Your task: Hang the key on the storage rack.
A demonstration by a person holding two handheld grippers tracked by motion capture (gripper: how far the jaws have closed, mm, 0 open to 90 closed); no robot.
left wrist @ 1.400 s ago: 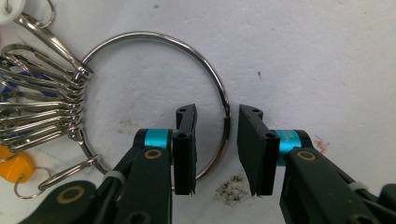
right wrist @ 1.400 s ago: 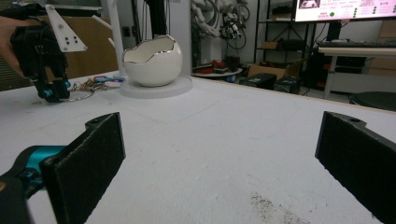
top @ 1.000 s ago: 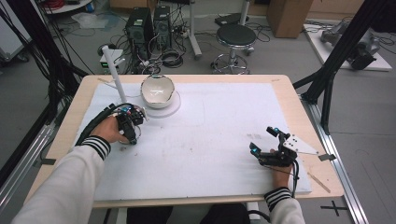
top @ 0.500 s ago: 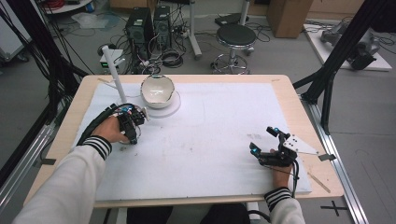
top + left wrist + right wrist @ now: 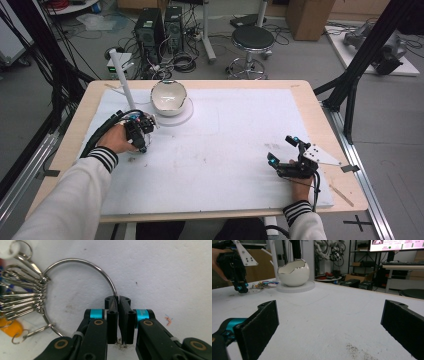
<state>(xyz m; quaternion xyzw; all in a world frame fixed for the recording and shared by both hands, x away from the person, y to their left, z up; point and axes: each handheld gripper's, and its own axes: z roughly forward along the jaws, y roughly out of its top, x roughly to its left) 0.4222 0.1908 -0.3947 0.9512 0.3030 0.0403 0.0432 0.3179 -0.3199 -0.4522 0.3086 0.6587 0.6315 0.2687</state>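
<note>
Centrally, the white mat (image 5: 225, 145) carries an egg-shaped bowl (image 5: 169, 97) on its round base, beside which the left gripper (image 5: 118, 305) clamps the large key ring (image 5: 82, 262), while the right gripper (image 5: 286, 152) rests wide open.

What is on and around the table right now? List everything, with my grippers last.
Key ring: one, silver, flat on the mat, loaded with keys and small clips; the left gripper's jaws pinch its wire.
Keys: a bunch, silver, on the ring's side away from the jaws; an orange tag among them.
Bowl: one, white, eggshell-shaped with a jagged rim, far left on a round white base.
Stand: one, white post with pegs, far left corner.
Mat: one, white, covering the tabletop.
Stool: one, black, beyond the table.
Left gripper: black, shut on the ring.
Right gripper: black, open, near right.
</note>
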